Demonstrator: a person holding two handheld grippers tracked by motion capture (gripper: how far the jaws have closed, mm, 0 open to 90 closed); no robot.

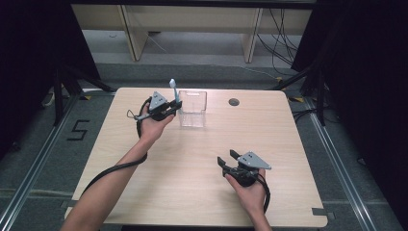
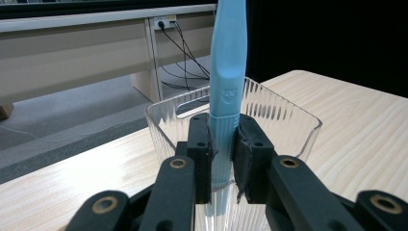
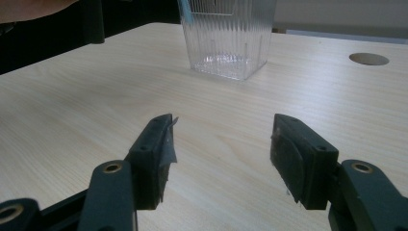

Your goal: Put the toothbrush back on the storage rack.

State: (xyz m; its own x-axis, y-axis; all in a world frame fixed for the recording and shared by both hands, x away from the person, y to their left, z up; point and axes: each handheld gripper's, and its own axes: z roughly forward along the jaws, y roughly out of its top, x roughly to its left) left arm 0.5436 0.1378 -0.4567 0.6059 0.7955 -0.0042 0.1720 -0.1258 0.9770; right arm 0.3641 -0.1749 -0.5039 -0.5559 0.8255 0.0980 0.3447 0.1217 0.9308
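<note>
A light blue toothbrush (image 2: 227,72) stands upright between the pads of my left gripper (image 2: 223,149), which is shut on its handle. In the high view my left gripper (image 1: 174,107) holds the toothbrush (image 1: 173,90) just left of a clear ribbed plastic container (image 1: 193,109) at the far middle of the table. The container (image 2: 284,115) sits right behind the brush in the left gripper view. My right gripper (image 1: 227,159) rests near the front right of the table, open with nothing between its jaws (image 3: 221,144). The container (image 3: 226,36) stands some way ahead of it.
The light wood table (image 1: 192,163) has a round cable hole (image 1: 234,102) at the back, right of the container. Dark curtains flank both sides, and desk legs and cables lie beyond the far edge.
</note>
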